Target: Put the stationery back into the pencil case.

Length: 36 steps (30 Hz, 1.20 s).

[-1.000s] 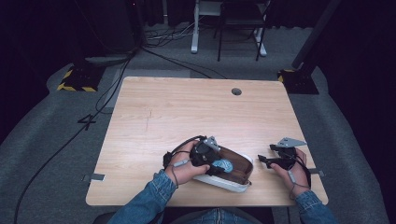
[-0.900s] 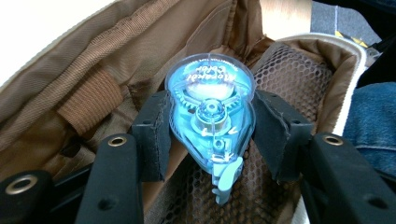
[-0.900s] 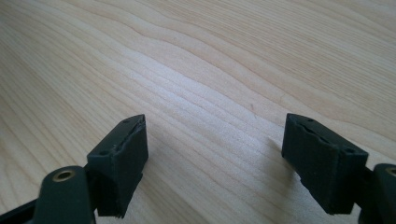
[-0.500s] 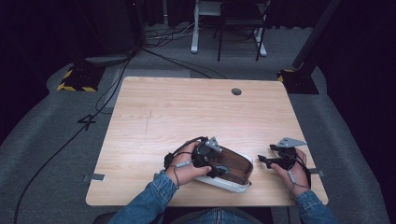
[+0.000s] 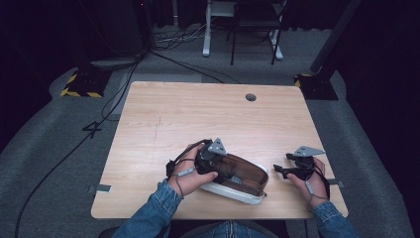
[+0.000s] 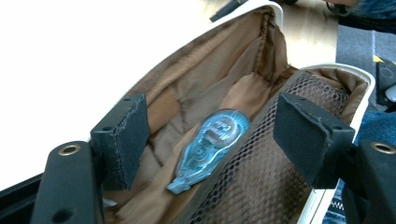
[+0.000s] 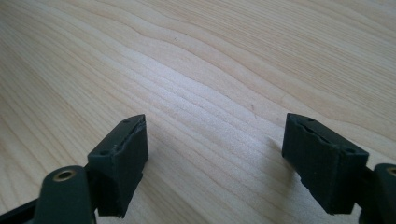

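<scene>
A white pencil case [image 5: 237, 194] with brown lining lies unzipped near the table's front edge. Inside it, next to a brown mesh pocket [image 6: 261, 172], rests a blue correction tape dispenser [image 6: 210, 144]. My left gripper [image 5: 228, 167] hovers over the case's left end, pointing into it. Its jaws have just been opening; in the left gripper view the left gripper [image 6: 217, 137] stands open, and the tape lies loose beyond the pads, untouched. My right gripper [image 5: 278, 169] rests to the right of the case. Seen close up, the right gripper [image 7: 219, 163] is open over bare wood, holding nothing.
The light wooden table [image 5: 208, 119] has a round cable hole [image 5: 250, 97] at the back right. The case's far rim [image 6: 327, 67] stands up around the left jaws. Cables and a desk frame lie on the dark floor behind the table.
The left gripper let go of the blue correction tape inside the case, opened its jaws and lifted slightly. The right hand stayed where it was.
</scene>
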Each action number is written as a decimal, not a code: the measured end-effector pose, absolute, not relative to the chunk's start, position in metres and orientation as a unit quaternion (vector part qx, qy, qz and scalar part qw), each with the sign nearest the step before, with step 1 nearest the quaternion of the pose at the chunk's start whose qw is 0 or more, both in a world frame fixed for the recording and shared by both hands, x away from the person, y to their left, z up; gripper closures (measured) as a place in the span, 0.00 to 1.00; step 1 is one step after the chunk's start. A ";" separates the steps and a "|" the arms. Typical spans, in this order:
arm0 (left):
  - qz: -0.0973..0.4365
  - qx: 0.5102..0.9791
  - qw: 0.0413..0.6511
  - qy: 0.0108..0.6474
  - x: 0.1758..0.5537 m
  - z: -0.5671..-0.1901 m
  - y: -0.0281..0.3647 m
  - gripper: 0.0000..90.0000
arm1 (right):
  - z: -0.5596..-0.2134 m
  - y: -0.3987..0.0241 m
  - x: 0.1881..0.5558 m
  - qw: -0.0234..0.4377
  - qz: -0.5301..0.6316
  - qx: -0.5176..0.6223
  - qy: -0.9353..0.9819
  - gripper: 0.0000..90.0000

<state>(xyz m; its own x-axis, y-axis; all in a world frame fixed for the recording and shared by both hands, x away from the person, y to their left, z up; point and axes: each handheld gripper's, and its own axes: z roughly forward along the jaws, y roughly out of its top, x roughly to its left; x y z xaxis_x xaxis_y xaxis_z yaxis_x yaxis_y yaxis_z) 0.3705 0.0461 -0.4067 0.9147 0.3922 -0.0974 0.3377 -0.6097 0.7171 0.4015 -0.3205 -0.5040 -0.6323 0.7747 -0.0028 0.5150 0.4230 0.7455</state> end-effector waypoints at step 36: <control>0.180 0.849 0.364 0.337 0.380 -0.419 0.183 0.22 | -0.504 -0.319 0.407 0.175 0.369 0.388 0.826 0.25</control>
<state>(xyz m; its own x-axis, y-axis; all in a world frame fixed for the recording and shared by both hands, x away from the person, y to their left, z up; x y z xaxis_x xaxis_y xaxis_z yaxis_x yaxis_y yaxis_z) 0.3798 0.1827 -0.4188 0.7083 0.7033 0.0611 0.4406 -0.5081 0.7401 0.4075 -0.3187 -0.5040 -0.6386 0.7696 -0.0026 0.5116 0.4270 0.7456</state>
